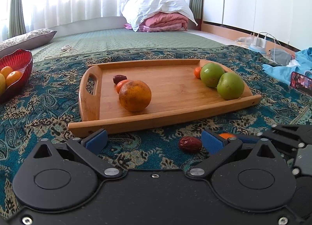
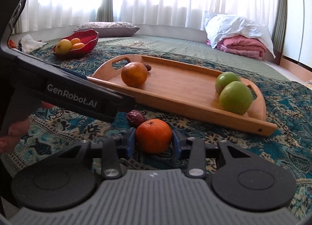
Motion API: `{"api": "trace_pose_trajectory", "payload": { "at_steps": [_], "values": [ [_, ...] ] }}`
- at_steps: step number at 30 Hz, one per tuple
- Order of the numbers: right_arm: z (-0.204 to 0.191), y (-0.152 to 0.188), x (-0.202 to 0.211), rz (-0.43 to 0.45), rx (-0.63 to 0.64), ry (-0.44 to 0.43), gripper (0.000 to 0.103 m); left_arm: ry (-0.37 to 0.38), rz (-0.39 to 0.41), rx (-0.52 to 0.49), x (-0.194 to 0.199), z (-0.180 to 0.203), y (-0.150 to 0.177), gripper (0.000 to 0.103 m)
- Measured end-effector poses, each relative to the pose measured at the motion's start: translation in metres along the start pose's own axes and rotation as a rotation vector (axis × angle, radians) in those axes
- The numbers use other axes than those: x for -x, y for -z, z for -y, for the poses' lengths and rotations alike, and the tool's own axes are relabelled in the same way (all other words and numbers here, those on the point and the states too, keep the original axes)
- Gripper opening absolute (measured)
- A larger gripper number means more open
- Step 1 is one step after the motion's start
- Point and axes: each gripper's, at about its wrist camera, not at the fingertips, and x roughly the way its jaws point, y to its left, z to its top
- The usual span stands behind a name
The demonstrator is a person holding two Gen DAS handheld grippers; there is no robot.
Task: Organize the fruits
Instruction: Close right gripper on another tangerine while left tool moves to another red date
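A wooden tray lies on the patterned cloth. On it sit a large orange, a small tangerine, a red date, two green apples and another small tangerine. My right gripper is shut on a tangerine resting on the cloth before the tray. A red date lies beside it. My left gripper is open and empty, just left of the date.
A red glass bowl with oranges and a yellow fruit stands at the left. A phone, blue cloth and chargers lie at the right. Folded bedding and a pillow are behind.
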Motion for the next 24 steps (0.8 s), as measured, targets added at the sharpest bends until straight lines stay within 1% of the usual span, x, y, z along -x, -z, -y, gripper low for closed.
{"api": "trace_pose_trajectory", "payload": {
  "at_steps": [3,7,12,15,18,21,23,24],
  "values": [
    [0.005,-0.001,0.004,0.009,0.001,0.032,0.045,0.002,-0.007,0.012,-0.002,0.0,0.003,0.103],
    [0.012,0.0,0.009,0.023,0.001,0.084,0.045,0.024,-0.007,0.024,-0.004,0.001,0.006,0.103],
    [0.021,0.002,0.013,0.036,0.004,0.14,0.045,0.057,-0.013,0.02,-0.008,0.01,0.006,0.103],
    [0.028,0.002,0.015,0.035,-0.012,0.156,0.045,0.071,-0.011,0.003,-0.011,0.018,0.006,0.102],
    [0.032,0.003,0.015,0.032,-0.018,0.17,0.045,0.073,-0.012,-0.011,-0.015,0.027,0.005,0.098],
    [0.036,0.002,0.014,0.028,-0.029,0.173,0.045,0.098,-0.025,0.003,-0.018,0.03,0.004,0.091],
    [0.037,0.002,0.013,0.029,-0.037,0.176,0.045,0.108,-0.029,0.01,-0.019,0.03,0.004,0.082],
    [0.037,0.002,0.013,0.028,-0.038,0.178,0.045,0.11,-0.032,0.01,-0.02,0.031,0.004,0.079]
  ]
}}
